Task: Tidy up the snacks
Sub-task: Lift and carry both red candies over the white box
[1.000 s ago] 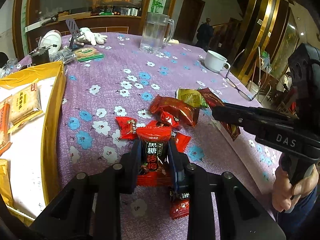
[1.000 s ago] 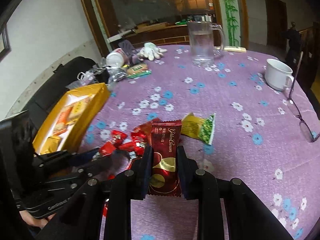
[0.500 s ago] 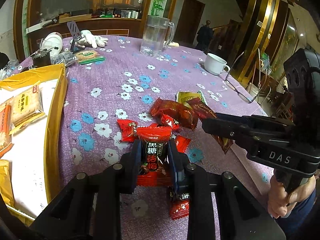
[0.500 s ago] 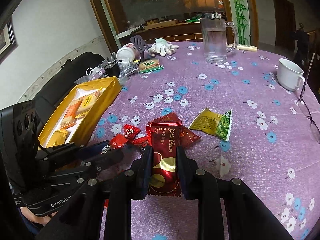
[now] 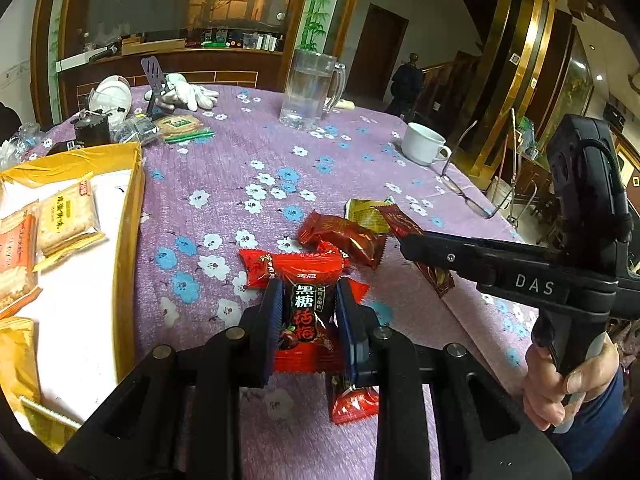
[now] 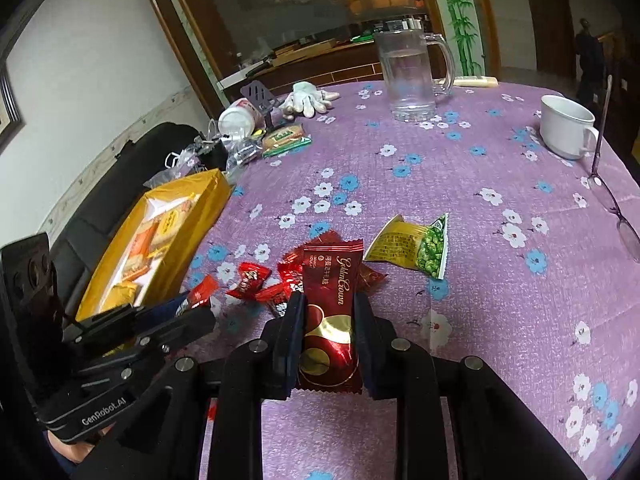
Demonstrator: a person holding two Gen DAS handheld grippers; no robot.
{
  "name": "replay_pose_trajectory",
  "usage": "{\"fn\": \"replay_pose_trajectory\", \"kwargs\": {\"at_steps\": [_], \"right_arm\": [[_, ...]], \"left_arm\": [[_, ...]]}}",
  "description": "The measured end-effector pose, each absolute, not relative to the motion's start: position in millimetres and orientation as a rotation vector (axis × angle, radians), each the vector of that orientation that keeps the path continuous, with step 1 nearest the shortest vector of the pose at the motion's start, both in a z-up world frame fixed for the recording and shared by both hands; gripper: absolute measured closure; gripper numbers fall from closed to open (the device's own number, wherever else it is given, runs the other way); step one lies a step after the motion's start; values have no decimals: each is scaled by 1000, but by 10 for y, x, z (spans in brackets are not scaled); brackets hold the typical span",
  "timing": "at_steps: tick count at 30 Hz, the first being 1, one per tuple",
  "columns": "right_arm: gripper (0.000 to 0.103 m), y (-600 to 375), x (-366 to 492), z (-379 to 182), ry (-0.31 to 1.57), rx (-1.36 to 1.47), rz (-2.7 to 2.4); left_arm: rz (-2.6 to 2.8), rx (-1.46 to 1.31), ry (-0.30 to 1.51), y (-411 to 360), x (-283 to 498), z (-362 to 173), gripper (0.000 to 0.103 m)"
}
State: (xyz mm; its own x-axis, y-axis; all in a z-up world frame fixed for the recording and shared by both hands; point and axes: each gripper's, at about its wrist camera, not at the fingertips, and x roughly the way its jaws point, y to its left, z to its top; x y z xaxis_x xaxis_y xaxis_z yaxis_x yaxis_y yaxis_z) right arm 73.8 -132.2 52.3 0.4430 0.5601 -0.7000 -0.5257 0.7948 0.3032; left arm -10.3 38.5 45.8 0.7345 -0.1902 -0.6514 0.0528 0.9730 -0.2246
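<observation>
Both grippers have risen slightly: the left gripper (image 5: 306, 312) pinches a red plum candy printed "黑糖话梅" (image 5: 306, 314), the right gripper (image 6: 328, 320) a dark-red "Golden Crown" nougat bar (image 6: 329, 320), above scattered red sweets (image 6: 250, 280) near the yellow cardboard box (image 6: 192, 232).

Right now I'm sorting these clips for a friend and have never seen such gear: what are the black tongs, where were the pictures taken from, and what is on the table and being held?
There is no robot. A person holds a two-finger gripper in each hand, and each gripper carries a wide-angle camera looking along its fingers. The left gripper is shut on a red plum candy. The right gripper is shut on a dark red nougat bar. On the flowered purple tablecloth lie loose red candies, a green pea packet, a yellow box with biscuit packs, a glass mug, a white cup and spectacles.
</observation>
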Motion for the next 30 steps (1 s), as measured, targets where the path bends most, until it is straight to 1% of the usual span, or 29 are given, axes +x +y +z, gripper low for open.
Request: {"fn": "replay_pose_trajectory", "kwargs": {"at_steps": [10, 20, 30], "right_arm": [[78, -1181, 419, 663, 883, 69, 730], [78, -735, 152, 842, 864, 10, 799], [78, -132, -135, 886, 876, -65, 901]], "left_arm": [[-115, -276, 695, 706, -300, 650, 80], [-54, -342, 638, 1153, -517, 766, 80], [73, -417, 614, 1822, -788, 681, 79]]}}
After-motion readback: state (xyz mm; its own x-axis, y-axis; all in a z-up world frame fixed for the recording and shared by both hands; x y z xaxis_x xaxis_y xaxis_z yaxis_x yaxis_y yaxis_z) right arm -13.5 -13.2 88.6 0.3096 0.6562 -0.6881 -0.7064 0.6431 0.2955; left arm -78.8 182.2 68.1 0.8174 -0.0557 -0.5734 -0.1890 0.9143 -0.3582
